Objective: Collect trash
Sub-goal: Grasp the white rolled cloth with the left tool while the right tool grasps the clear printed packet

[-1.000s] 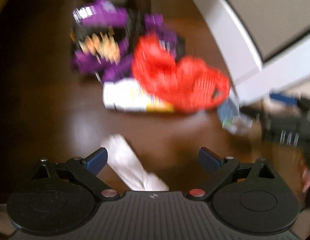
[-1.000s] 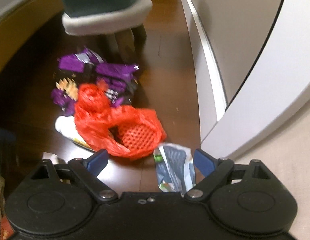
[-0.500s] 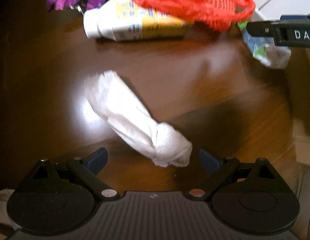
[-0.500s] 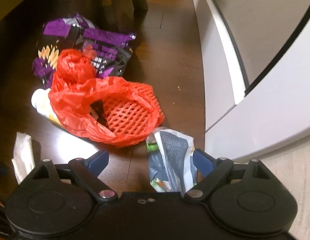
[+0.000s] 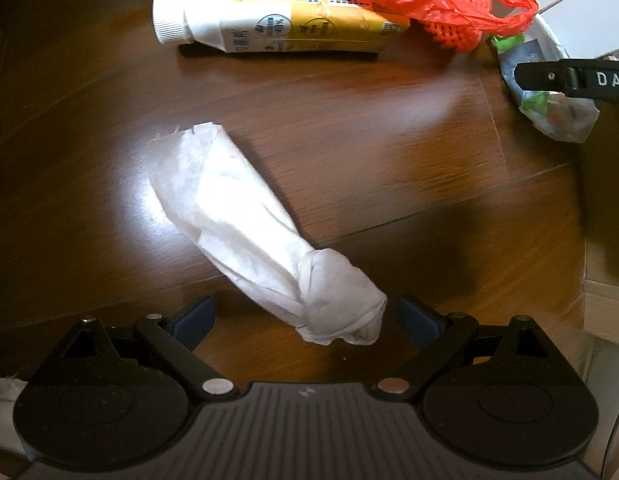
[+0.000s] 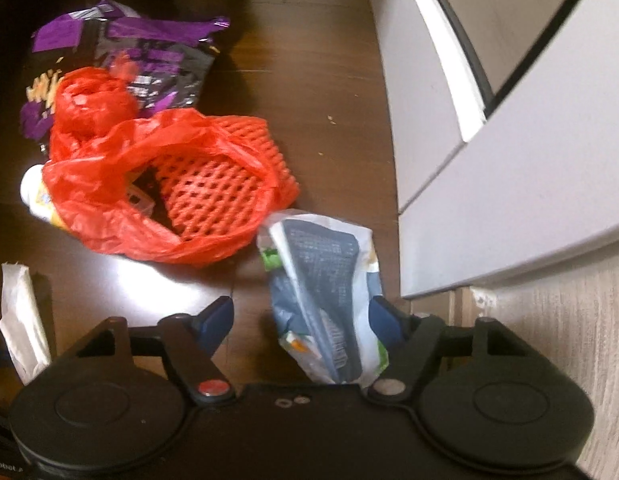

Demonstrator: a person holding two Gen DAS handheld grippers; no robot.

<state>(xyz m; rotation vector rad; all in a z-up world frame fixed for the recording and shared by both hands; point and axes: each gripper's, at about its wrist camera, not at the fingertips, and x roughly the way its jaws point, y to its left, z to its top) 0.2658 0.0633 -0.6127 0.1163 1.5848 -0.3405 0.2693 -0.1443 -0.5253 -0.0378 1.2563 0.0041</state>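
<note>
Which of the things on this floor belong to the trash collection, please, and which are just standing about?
Trash to collect:
- twisted white tissue
- grey-blue wrapper
- red plastic bag with red foam net
- yellow-and-white bottle
- purple snack bag

Just there:
- white cabinet
- wooden floor

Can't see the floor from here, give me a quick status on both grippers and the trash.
Left gripper open over the knotted white tissue. Right gripper closing around the grey snack wrapper, not yet clamped. Nothing in the way.
</note>
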